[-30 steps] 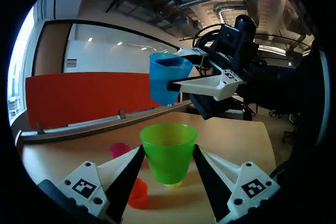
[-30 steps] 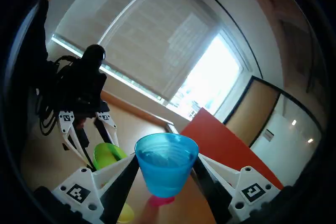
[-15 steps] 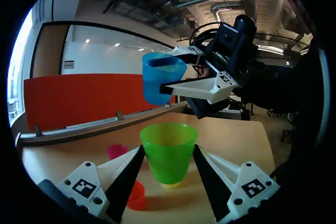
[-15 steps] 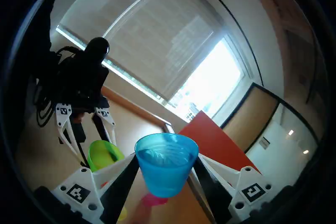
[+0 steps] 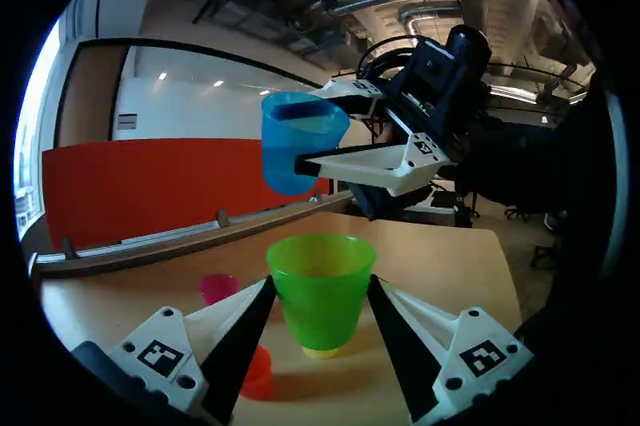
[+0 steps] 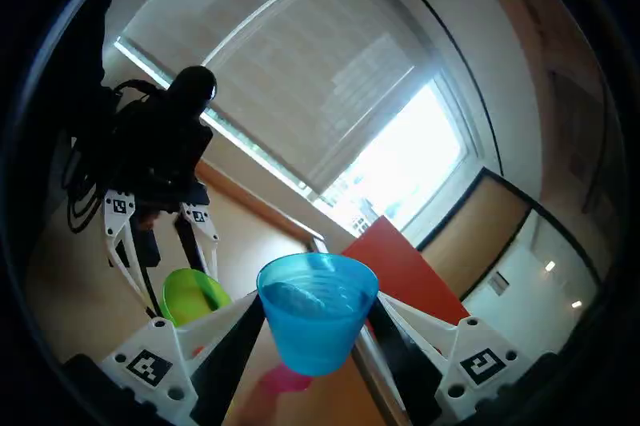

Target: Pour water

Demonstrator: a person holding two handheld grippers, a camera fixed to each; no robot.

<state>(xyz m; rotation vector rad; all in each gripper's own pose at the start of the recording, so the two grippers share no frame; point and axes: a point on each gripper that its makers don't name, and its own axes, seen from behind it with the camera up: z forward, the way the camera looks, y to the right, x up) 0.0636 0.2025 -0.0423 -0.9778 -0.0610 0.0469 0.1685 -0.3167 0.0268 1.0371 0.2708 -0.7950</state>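
A green cup (image 5: 322, 290) sits between the fingers of my left gripper (image 5: 322, 298), which is shut on it. Above it and a little to the left hangs a blue cup (image 5: 294, 142), held from the side by my right gripper (image 5: 310, 130). In the right gripper view the blue cup (image 6: 318, 322) holds water and my right gripper (image 6: 318, 326) is shut on it. Farther off there, my left gripper (image 6: 182, 298) holds the green cup (image 6: 188, 298), lower and to the left. The blue cup leans only slightly, and no stream of water is visible.
On the wooden table (image 5: 448, 258) a pink cup (image 5: 214, 286) stands at the left, a red cup (image 5: 258, 366) is nearer, and a yellow cup (image 5: 324, 352) peeks out under the green one. An orange partition (image 5: 144, 186) runs behind the table's far edge.
My right gripper has carried the blue cup left and slightly up, closer to over the green cup. The green cup and my left gripper have stayed put.
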